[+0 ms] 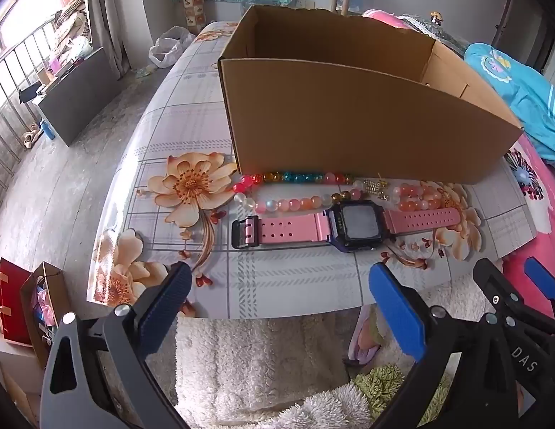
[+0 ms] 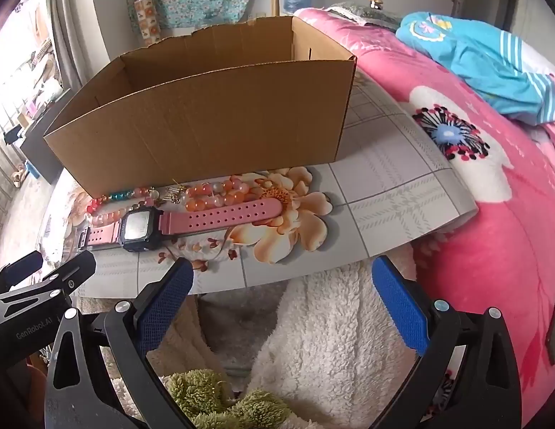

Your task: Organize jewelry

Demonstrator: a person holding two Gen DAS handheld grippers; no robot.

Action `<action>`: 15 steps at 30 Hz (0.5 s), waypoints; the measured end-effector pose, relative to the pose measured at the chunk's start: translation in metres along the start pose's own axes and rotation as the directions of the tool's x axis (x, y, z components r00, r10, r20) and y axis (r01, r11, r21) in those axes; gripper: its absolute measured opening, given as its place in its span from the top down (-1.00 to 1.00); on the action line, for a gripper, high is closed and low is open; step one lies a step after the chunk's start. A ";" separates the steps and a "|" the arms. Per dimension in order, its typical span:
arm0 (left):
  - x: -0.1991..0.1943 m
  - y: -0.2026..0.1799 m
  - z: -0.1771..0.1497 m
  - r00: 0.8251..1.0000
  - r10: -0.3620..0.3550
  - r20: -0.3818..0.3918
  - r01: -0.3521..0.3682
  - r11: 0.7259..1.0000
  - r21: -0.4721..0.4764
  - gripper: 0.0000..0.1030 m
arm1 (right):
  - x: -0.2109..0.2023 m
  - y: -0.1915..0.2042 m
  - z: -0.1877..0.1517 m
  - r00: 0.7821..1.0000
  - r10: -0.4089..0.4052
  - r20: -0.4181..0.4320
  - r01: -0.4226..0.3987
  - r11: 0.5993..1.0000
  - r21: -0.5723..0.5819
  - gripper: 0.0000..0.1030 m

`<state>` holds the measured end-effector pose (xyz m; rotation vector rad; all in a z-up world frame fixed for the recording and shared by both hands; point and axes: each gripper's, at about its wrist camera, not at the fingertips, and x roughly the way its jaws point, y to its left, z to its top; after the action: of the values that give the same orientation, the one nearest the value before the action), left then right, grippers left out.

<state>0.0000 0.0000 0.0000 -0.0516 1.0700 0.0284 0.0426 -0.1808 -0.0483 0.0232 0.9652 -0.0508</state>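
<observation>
The left gripper (image 1: 279, 282) fills the lower part of its own view with blue pads spread wide and nothing between them, hanging just off the near edge of the table (image 1: 295, 296). The right gripper (image 2: 283, 279) is spread the same way and holds nothing, low in its view over a white fleece blanket (image 2: 331, 321) below the table edge; it also shows at the lower right of the left view, just beside the left one. Just above the pads in both views lies a watch (image 1: 356, 227) with a pink strap and dark face, flat on the flowered tablecloth. Behind it, toward frame centre, runs a bead necklace (image 1: 299, 193) — red, amber, teal and pink beads — with a heap of orange-pink beads (image 1: 418, 195) to the right and small gold earrings (image 1: 376, 187) between them. All of these sit against the front wall of an open cardboard box (image 1: 367, 118) in the upper middle. A pink quilt (image 2: 492, 214) fills the right side of the right view.
</observation>
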 end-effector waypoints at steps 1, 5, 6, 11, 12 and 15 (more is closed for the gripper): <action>0.000 0.000 0.000 1.000 0.003 0.000 -0.003 1.000 0.001 -0.89 | 0.000 0.000 0.000 1.000 -0.006 0.000 0.006 1.000 -0.002 -0.87; 0.000 0.000 0.000 1.000 0.007 -0.001 -0.007 1.000 0.003 -0.89 | -0.001 0.000 0.000 1.000 -0.009 0.002 0.009 1.000 -0.006 -0.87; 0.000 0.000 0.000 1.000 0.006 0.000 -0.006 1.000 0.001 -0.89 | -0.001 0.000 0.000 1.000 -0.008 0.003 0.008 1.000 -0.006 -0.87; 0.001 0.002 0.000 1.000 0.008 -0.006 -0.008 1.000 -0.004 -0.89 | 0.001 0.002 0.000 1.000 -0.010 0.001 0.010 1.000 -0.005 -0.87; 0.001 0.003 0.000 1.000 0.008 -0.008 -0.008 1.000 -0.006 -0.89 | 0.001 0.003 0.000 1.000 -0.010 0.002 0.010 1.000 -0.006 -0.87; 0.000 0.002 -0.003 1.000 0.015 -0.010 -0.015 1.000 -0.008 -0.89 | 0.002 0.002 0.001 1.000 -0.011 0.001 0.011 1.000 -0.005 -0.87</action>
<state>-0.0031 0.0019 -0.0015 -0.0515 1.0807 0.0458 0.0441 -0.1784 -0.0493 0.0133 0.9647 -0.0580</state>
